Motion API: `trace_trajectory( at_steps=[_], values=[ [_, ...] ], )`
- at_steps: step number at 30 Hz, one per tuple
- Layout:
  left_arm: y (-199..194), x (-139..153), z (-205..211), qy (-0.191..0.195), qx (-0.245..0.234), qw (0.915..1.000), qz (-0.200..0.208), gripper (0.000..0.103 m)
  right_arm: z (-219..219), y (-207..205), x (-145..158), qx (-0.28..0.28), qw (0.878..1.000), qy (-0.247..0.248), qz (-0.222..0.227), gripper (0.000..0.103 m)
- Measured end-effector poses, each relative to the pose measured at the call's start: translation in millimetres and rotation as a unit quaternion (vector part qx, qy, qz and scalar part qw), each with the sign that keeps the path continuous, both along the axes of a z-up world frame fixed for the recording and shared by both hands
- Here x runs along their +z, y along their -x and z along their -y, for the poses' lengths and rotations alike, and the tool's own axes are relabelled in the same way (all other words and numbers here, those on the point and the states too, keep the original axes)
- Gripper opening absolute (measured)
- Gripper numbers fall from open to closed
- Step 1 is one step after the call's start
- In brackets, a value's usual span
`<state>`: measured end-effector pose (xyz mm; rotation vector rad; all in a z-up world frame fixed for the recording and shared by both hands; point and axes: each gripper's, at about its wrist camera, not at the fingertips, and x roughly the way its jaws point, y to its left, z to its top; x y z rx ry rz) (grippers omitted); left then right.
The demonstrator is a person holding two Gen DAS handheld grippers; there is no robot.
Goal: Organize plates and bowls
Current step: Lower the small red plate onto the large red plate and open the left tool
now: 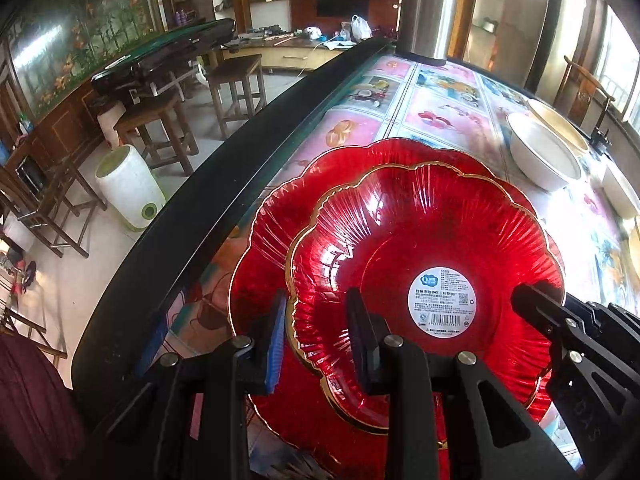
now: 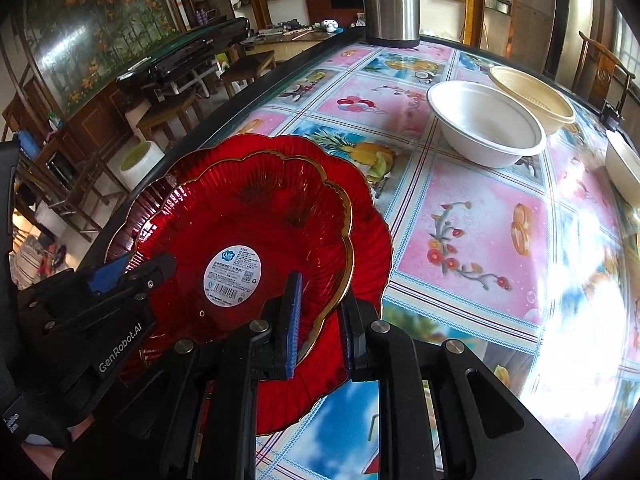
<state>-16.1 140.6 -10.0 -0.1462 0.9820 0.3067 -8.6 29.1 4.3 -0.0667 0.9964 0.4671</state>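
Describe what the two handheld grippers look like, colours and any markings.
Both are matte black linkage frames with round silver pivot bolts and flat fingers faced with ribbed blue pads. The left gripper carries white GenRobot.AI lettering on its body. The right gripper shows no readable marking. No cables visible.

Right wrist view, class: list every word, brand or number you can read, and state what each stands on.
"GenRobot.AI": on the left gripper, seen from the right wrist.
Round sticker in the upper red plate: "Q" logo and barcode visible; the small print is too small to read.
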Motion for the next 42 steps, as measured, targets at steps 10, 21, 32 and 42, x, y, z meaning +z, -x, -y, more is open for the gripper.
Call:
trace_trajectory(
  at_steps=[10,21,32,42],
  values=[
    [1,0,1,-0.016,-0.005,0.9998,0.008,0.029,-4,3,1,0.012,1.0,0.024,-0.01,0.023],
    [3,8,4,-0.013,-0.007,0.9995,0.03,0.035,10,8,27,-0.006,0.999,0.036,0.03,0.025],
    [7,27,29,-0.011,-0.063,0.9938,0.091,0.059,34,19,55,-0.03,0.998,-0.007,0.057,0.025],
    [12,41,39,0.014,-0.119,0.9826,0.141,0.071,45,19,59,-0.043,0.997,-0.012,0.057,0.025]
  ],
)
